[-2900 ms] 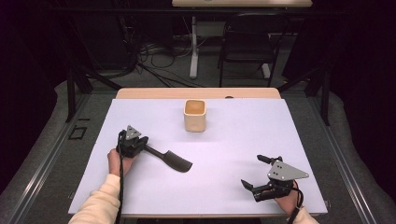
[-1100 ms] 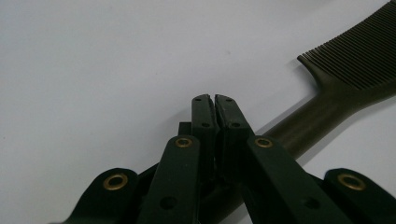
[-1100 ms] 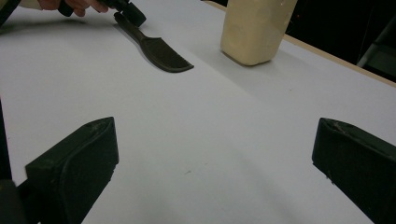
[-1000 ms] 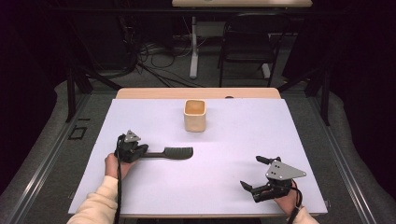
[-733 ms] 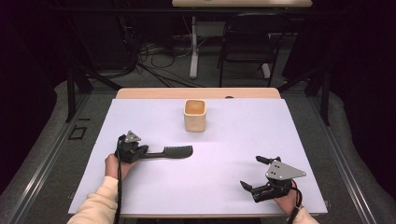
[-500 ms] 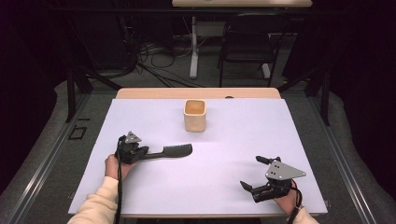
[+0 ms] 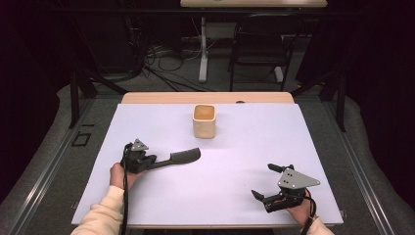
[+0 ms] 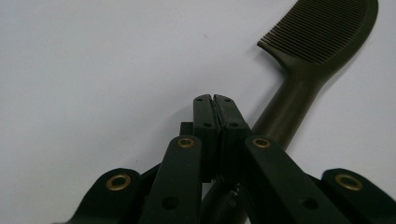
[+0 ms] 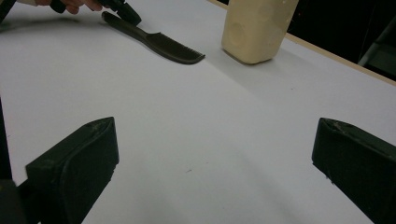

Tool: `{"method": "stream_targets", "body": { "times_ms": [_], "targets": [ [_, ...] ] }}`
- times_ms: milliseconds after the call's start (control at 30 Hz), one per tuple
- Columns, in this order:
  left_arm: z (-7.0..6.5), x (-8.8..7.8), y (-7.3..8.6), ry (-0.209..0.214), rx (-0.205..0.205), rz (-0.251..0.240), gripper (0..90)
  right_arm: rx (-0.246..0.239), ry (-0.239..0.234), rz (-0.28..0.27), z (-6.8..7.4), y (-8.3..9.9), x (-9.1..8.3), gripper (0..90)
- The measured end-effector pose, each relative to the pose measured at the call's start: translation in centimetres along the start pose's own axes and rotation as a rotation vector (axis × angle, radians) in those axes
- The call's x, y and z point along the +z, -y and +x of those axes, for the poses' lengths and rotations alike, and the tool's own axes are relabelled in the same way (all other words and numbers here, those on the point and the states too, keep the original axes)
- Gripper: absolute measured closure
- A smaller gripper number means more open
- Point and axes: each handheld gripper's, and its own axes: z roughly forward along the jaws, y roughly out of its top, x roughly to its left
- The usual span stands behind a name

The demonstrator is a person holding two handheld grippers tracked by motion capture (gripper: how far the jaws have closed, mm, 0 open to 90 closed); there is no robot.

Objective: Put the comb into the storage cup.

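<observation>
Dark comb (image 7: 178, 157) lies left of centre in the high view, black, with a long handle and fine teeth. Left gripper (image 7: 147, 160) is clamped on its handle. The left gripper view resolves the teeth. Right gripper (image 7: 268, 182), lower right, has its jaws wide apart over bare table (image 7: 254, 142). Beige cup (image 7: 204, 120) stands upper centre.

Left gripper (image 7: 147, 160) rested low in left hand (image 7: 119, 175), jaws pressed together on comb handle (image 8: 280, 116). Right gripper (image 7: 266, 182) sat low, jaws spread wide, nothing between fingertips.
</observation>
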Motion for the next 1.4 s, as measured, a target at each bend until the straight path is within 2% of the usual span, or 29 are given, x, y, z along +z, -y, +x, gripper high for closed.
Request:
{"method": "stream_targets", "body": {
  "times_ms": [767,933,1100,1233,1400],
  "targets": [
    [-0.9,-0.2,-0.2,0.050,-0.026,0.037,86.4,-0.005,-0.005,0.003,0.1,0.0,0.1,0.0],
    [-1.1,-0.3,-0.4,0.065,-0.011,0.047,86.5,-0.005,-0.007,0.008,0.0,0.0,0.2,0.1],
    [-1.3,-0.3,-0.4,0.061,-0.008,0.041,86.4,-0.004,-0.010,0.009,0.1,0.0,0.2,0.0],
    [-1.2,-0.5,-0.5,0.053,-0.014,0.030,82.4,-0.005,-0.010,0.010,0.1,0.0,0.2,0.1],
    [-0.9,-1.1,-0.7,0.024,-0.016,0.003,67.2,-0.006,-0.011,0.011,0.1,0.1,0.2,0.1]
  ]
}}
